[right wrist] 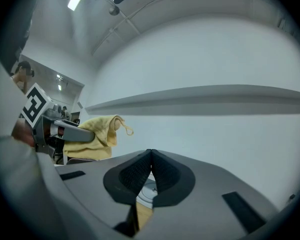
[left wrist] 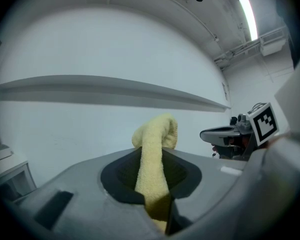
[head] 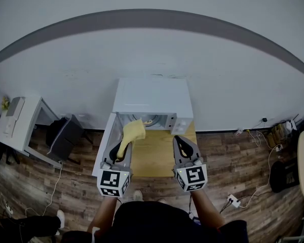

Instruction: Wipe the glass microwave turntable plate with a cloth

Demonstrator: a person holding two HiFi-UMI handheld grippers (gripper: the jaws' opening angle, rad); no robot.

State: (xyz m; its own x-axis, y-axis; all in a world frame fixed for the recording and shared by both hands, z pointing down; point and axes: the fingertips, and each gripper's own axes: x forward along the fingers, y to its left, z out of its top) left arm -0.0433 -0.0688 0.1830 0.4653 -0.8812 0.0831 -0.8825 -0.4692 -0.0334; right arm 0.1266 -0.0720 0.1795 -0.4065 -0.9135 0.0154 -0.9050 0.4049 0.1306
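Head view: left gripper (head: 121, 148) clamps the yellow cloth (head: 133, 130) at centre frame, aimed for wiping at the glass plate (head: 149, 121) inside the open microwave (head: 152, 97), while the right gripper (head: 182, 143) hangs alongside, pinched empty.

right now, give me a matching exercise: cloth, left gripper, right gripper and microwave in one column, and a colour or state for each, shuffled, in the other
Column one:
1. cloth
2. left gripper
3. right gripper
4. microwave

Column two:
a. door swung open
b. fingers shut, nothing between them
c. yellow
d. fingers shut on the cloth

Pairs: 1-c, 2-d, 3-b, 4-a
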